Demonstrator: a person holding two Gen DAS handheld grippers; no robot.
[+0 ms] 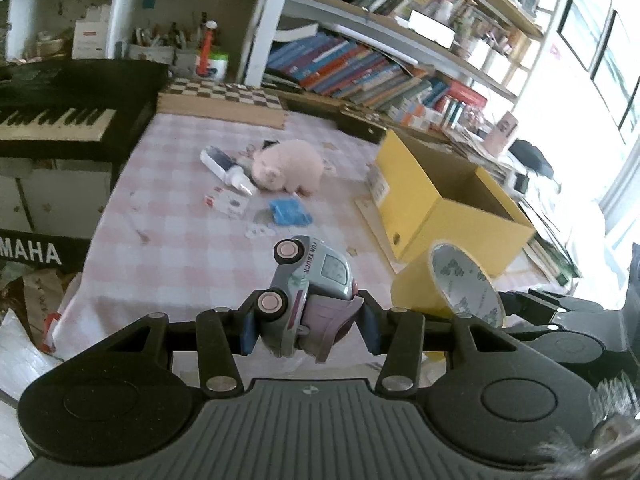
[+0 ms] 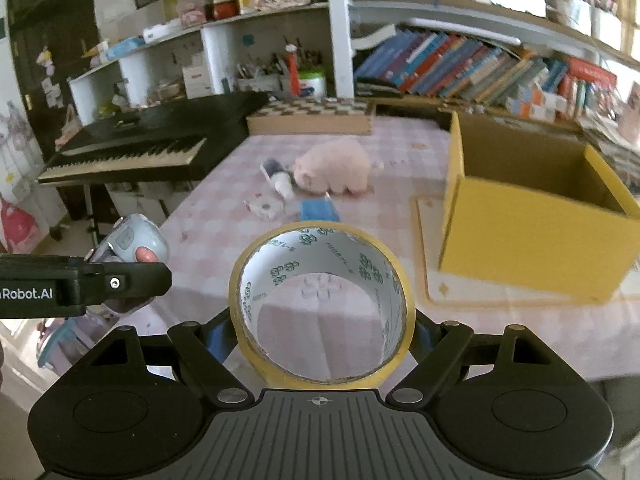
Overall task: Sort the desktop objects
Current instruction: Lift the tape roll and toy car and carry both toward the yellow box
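My left gripper (image 1: 306, 326) is shut on a grey-blue toy truck (image 1: 310, 280) with pink wheels, held on its side above the near edge of the table. My right gripper (image 2: 322, 336) is shut on a wide roll of yellow tape (image 2: 322, 304), its hole facing the camera. The same tape roll (image 1: 456, 284) shows at the right in the left wrist view, and the toy truck (image 2: 134, 240) shows at the left in the right wrist view. An open yellow box (image 1: 448, 200) (image 2: 532, 216) stands on the table's right side, beyond both grippers.
On the pink checked tablecloth (image 1: 168, 216) lie a pink plush animal (image 1: 288, 166), a white bottle (image 1: 226, 166), a small white packet (image 1: 228, 200) and a blue cloth (image 1: 290, 212). A keyboard (image 1: 56, 120) stands left, a chessboard box (image 1: 222, 102) and bookshelves (image 1: 360, 68) behind.
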